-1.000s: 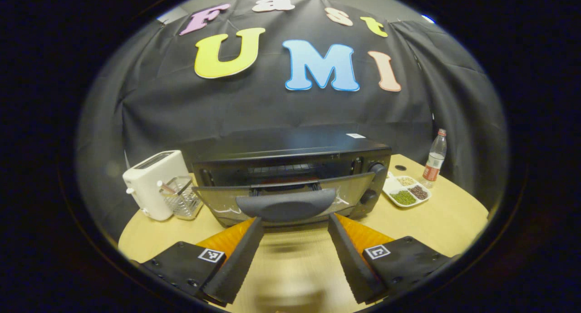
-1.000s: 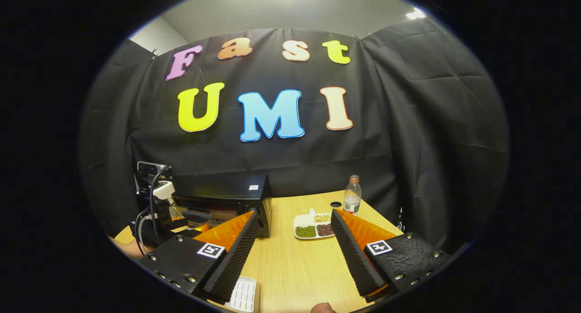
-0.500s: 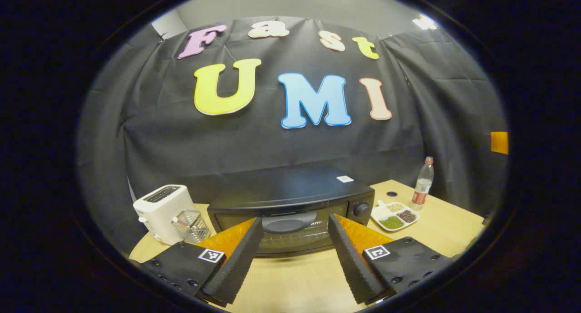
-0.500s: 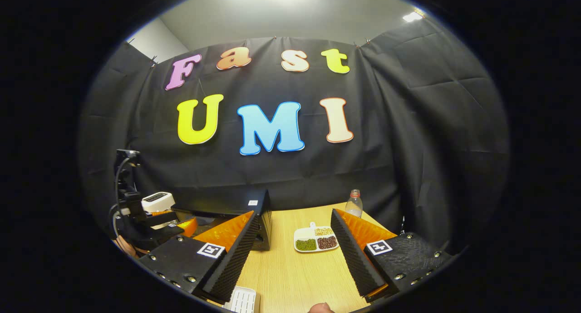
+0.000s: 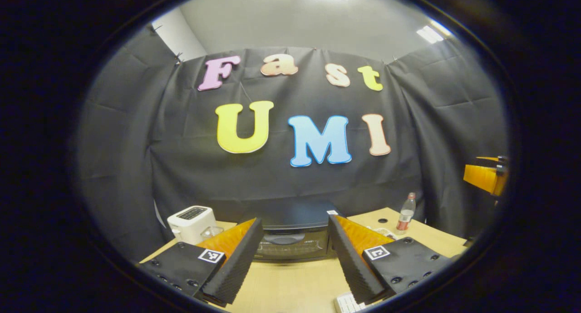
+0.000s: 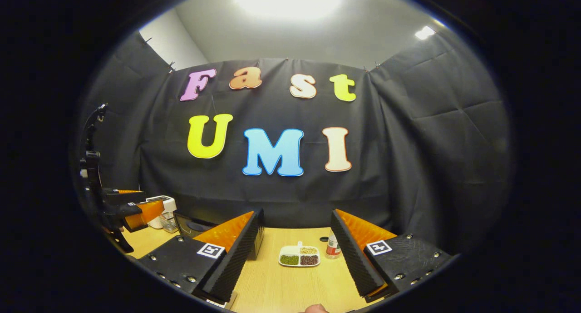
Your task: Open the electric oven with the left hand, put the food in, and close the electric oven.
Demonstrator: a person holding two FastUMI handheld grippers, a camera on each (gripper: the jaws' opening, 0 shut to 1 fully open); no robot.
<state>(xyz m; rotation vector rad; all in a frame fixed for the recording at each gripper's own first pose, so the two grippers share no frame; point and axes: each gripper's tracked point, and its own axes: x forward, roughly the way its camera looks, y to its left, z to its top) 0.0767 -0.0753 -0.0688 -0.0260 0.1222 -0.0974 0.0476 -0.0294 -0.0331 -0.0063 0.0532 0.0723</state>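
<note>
The black electric oven stands on the wooden table with its door shut and the handle across the top of the door. My left gripper is open, drawn back from the oven, which I see between its fingers with a stretch of table between. In the right gripper view the oven's front corner shows at the left, partly behind one finger. My right gripper is open over the table with nothing between its fingers. The left gripper hangs at the far left there; the right gripper sits at the far right edge of the left gripper view.
A white toaster stands left of the oven. Right of it are a divided white plate of beans and a plastic bottle. A white ribbed object lies at the near table edge. A fingertip shows at the bottom.
The oven door went from half open to shut. My left gripper let go of the handle and drew back and up. The right gripper also drew back and tilted up.
</note>
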